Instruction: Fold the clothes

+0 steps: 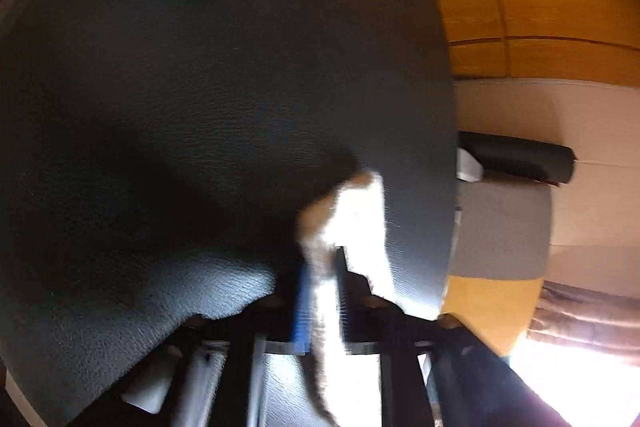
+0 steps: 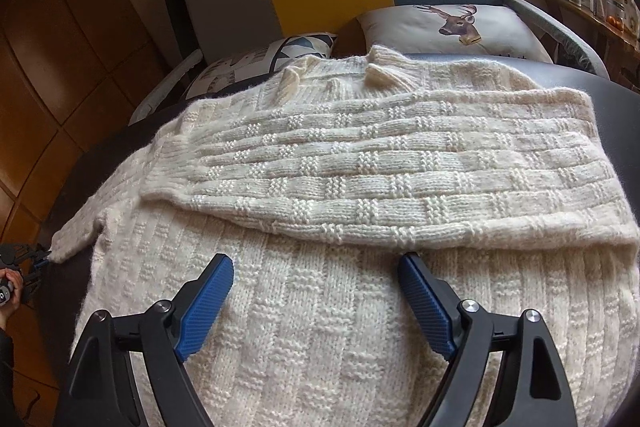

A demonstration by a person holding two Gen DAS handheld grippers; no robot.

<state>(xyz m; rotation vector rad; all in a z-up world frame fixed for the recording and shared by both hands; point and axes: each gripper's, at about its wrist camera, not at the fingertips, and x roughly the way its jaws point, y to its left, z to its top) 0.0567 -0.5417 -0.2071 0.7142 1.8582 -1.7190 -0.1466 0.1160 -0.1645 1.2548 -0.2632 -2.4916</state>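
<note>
- Cream basket-weave knit sweater [image 2: 360, 187] lies on the dark leather tabletop [image 2: 616, 95], one sleeve folded across.
- Right gripper [image 2: 316, 267] hovers over the sweater, jaws spread.
- Left gripper [image 1: 324, 291] pinches the sweater's cuff.
- No readable writing.

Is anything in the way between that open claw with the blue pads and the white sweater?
Nothing visible. The right gripper hangs open directly over the sweater, with only air between them.

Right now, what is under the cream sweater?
The sweater lies on a dark leather-like surface, which shows bare around its edges. One sleeve is folded across the body. Whatever sits beneath the middle of the knit is covered and cannot be seen.
</note>
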